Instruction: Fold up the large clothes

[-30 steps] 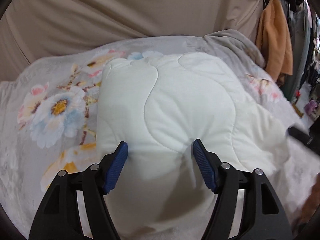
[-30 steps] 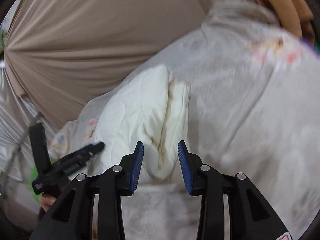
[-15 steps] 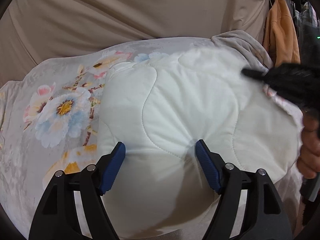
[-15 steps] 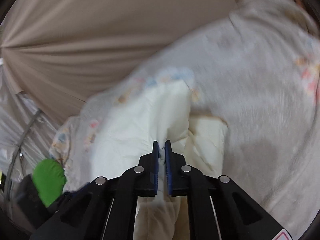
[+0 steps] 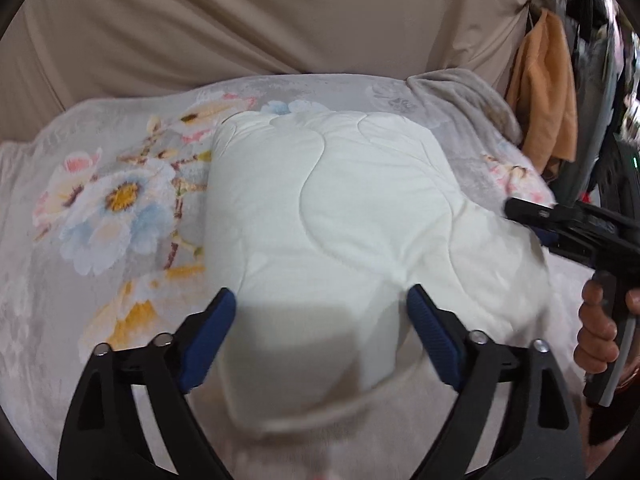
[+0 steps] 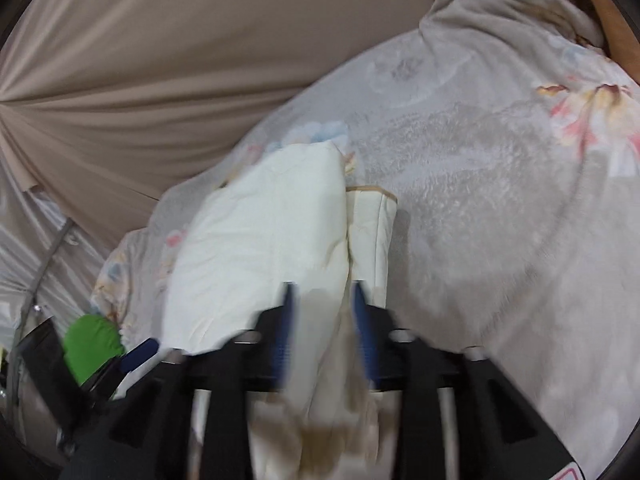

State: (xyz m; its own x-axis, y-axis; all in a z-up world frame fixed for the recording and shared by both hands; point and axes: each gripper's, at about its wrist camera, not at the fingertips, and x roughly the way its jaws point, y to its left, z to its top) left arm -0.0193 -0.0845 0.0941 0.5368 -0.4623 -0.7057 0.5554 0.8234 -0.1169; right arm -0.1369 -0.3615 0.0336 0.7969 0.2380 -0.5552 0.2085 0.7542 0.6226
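The folded cream quilted garment (image 5: 340,220) lies on a floral blanket (image 5: 100,216) spread over a bed; its near edge is cut off below the left wrist view, and its exact type cannot be made out. The left gripper (image 5: 322,332) stands spread wide over the near part of the bundle, its jaws just having opened further, blue pads (image 5: 208,340) apart from the cloth and gripping nothing. The right gripper (image 6: 322,328) is motion-blurred; its jaws have just been opening and straddle the bundle's stacked edge without visibly pressing it. In the left view its body enters from the right, held by a hand (image 5: 600,320) that is partly cropped. A beige drape (image 5: 240,20) closes the background; an orange cloth (image 5: 544,92) hangs at right.
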